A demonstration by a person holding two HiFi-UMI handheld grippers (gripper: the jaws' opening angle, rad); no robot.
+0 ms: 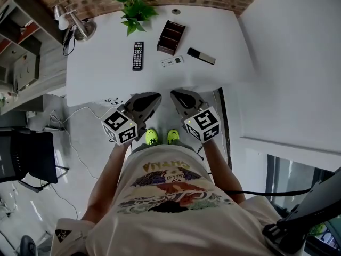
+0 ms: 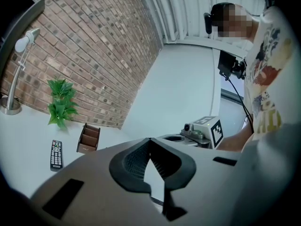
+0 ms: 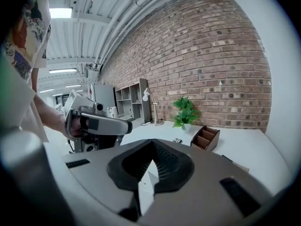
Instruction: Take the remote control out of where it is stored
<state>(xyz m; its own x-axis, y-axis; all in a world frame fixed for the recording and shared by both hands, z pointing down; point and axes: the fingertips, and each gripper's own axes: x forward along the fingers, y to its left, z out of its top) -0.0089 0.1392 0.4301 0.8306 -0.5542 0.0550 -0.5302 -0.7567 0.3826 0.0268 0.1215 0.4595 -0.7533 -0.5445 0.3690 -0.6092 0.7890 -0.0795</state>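
I start with my left gripper (image 1: 153, 98): its own view shows the two ribbed pads meeting at the tips (image 2: 150, 139), closed with nothing between them. My right gripper (image 1: 177, 95) reads the same (pads pressed together at the front, (image 3: 152, 141)) and it too carries nothing. The two sit side by side with their noses close together, over the near edge of the white table (image 1: 106, 81), well short of the wooden organizer (image 1: 171, 37) and touching nothing on the tabletop. Each gripper shows in the other's view, just off to the side.

I place everything else from the organizer. It stands on the table with its stepped compartments open to the top, and I also see it in the left gripper view (image 2: 88, 139) and the right gripper view (image 3: 206, 138). The black remote control (image 1: 138, 55) lies flat on the table to the organizer's left, clear of it, not in any compartment; the left gripper view shows it there as well (image 2: 56, 154). A small white remote (image 1: 172, 62) lies just in front of the organizer, on my side. A dark slim remote (image 1: 201, 56) lies to its right, angled. Beyond the organizer and to its left a potted plant (image 1: 133, 7) stands against the brick wall (image 2: 94, 46), and further left is a desk lamp (image 1: 74, 24).
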